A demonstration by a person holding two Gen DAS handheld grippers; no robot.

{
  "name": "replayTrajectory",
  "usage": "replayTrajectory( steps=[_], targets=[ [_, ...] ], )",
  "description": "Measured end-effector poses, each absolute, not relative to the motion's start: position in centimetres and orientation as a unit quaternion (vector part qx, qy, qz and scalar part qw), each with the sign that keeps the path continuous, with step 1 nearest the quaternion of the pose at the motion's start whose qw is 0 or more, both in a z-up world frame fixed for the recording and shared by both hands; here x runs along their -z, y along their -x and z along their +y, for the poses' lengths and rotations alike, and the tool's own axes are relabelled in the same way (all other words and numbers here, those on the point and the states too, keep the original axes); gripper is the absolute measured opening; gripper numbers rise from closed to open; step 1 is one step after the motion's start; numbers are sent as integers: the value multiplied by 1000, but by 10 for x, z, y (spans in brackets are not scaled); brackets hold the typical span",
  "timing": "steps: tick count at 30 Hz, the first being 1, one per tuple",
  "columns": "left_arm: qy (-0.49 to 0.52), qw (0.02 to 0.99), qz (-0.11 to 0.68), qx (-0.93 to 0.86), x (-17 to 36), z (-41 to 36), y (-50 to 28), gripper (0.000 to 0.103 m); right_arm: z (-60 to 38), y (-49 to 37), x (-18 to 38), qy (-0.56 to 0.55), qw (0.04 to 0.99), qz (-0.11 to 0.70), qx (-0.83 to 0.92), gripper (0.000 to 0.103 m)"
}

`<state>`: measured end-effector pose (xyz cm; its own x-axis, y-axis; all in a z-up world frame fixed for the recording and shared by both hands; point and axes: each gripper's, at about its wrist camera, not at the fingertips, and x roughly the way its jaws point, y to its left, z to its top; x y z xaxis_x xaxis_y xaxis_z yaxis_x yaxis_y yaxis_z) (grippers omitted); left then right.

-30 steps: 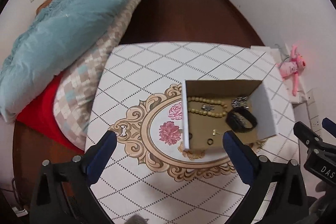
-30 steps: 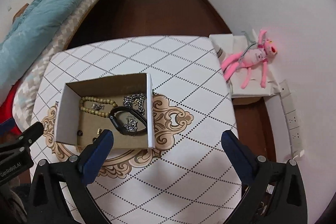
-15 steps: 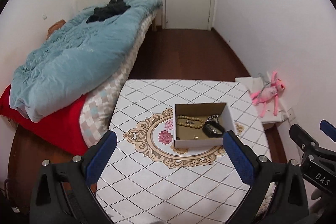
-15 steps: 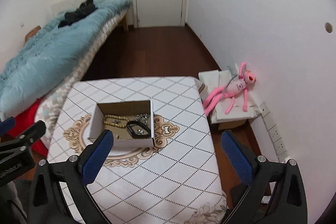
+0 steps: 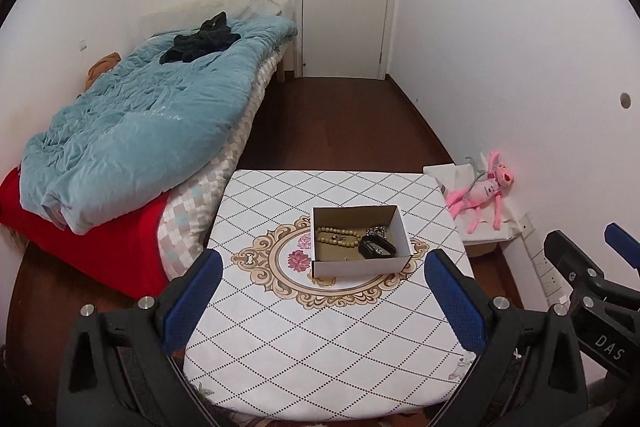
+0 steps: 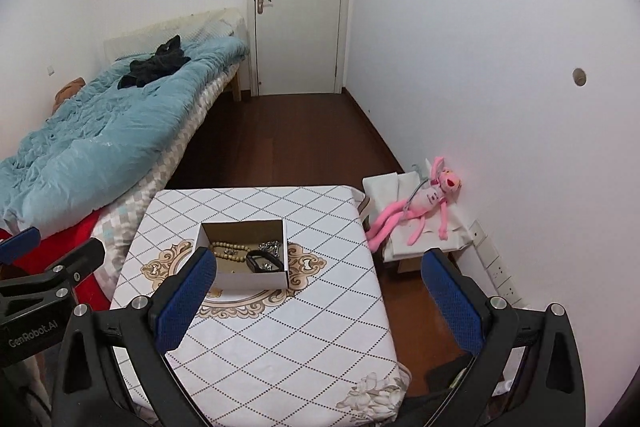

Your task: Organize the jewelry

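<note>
Jewelry, as far as we can see, all lies in the open cardboard box [image 5: 362, 247] ahead of both claws, so we judge the sorting nearly or fully done. Our left claw [image 5: 320, 303] and right claw [image 6: 316, 303] hang spread wide and empty above the near bench [image 5: 320, 347] edge. Inside the box, nearest us sits the black bracelet [image 5: 376, 247], then the bead strand [image 5: 336, 235] and a silvery chain [image 6: 272, 247]; nothing loose shows on the bench around it.

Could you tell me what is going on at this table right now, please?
A person holds two grippers above the table, and both are open and empty. The left gripper and the right gripper hover short of the cardboard box. The jewelry already lies inside: a bead necklace, a black bracelet and a silvery chain. Nothing is being held.
</note>
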<state>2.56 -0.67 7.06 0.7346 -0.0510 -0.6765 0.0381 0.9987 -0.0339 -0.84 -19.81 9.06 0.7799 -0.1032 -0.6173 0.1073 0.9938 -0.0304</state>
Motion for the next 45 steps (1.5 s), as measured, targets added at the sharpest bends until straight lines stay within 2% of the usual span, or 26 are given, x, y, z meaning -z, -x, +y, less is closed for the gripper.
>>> replayTrajectory(
  steps=[12,23,45],
  targets=[
    [7,929,371,15,-73,-5,-20,103,-195,11,-98,-9,943,329,43,103],
    [-2,905,425,-3,-46,-12,-63,103,-198,-33,-72,-13,928,370,45,103],
    [-5,874,485,-12,-15,-11,-126,103,-191,-117,-21,12,893,448,38,103]
  ],
)
